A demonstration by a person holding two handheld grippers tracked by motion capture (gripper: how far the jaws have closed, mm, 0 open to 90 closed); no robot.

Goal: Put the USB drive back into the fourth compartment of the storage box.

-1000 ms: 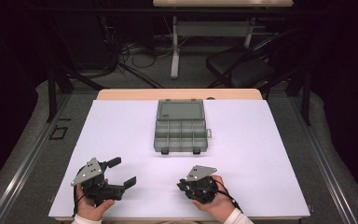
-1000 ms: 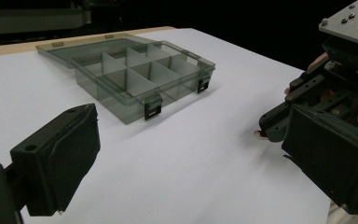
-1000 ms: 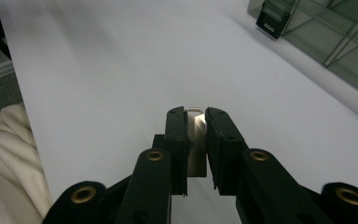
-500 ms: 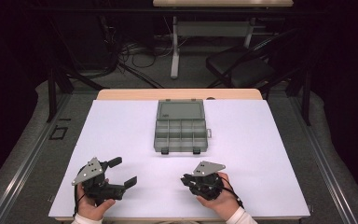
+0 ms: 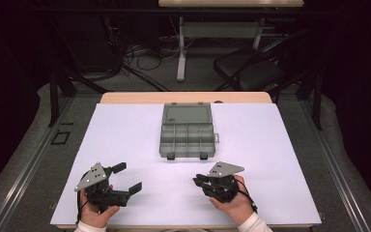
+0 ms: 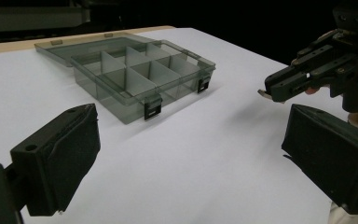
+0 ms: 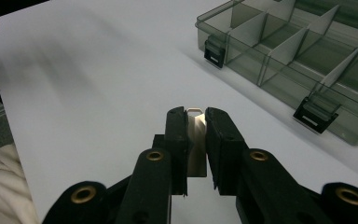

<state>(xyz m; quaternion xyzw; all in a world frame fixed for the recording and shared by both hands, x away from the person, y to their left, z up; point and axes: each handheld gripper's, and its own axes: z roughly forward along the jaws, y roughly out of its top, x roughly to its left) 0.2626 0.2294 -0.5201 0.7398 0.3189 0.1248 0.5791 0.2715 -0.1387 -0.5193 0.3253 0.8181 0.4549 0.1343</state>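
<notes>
White covering runs across the whole table (image 5: 125, 145), with dark floor, cables and a chair beyond its far edge. Near the far middle of it sits the organiser box (image 5: 187, 133), smoky clear plastic, its lid thrown back flat toward the far edge. Every compartment I can see between the dividers looks empty, and the two black latches (image 7: 315, 115) hang loose on the near wall.

Nearer the person than the box, and a little to its right, the right gripper (image 7: 196, 122) has its jaws together on a small flat plate (image 7: 196, 140), pale and shiny like thin metal, with a looped tab at the tip. I'd judge it light and stiff but slick, so a grip across its flat faces, as now, seems the safest hold; pinched by the edge, it could swivel or slip out.

Left of the box and closer to the table's near edge, the left gripper (image 6: 186, 154) has its jaws wide apart with nothing between them.
</notes>
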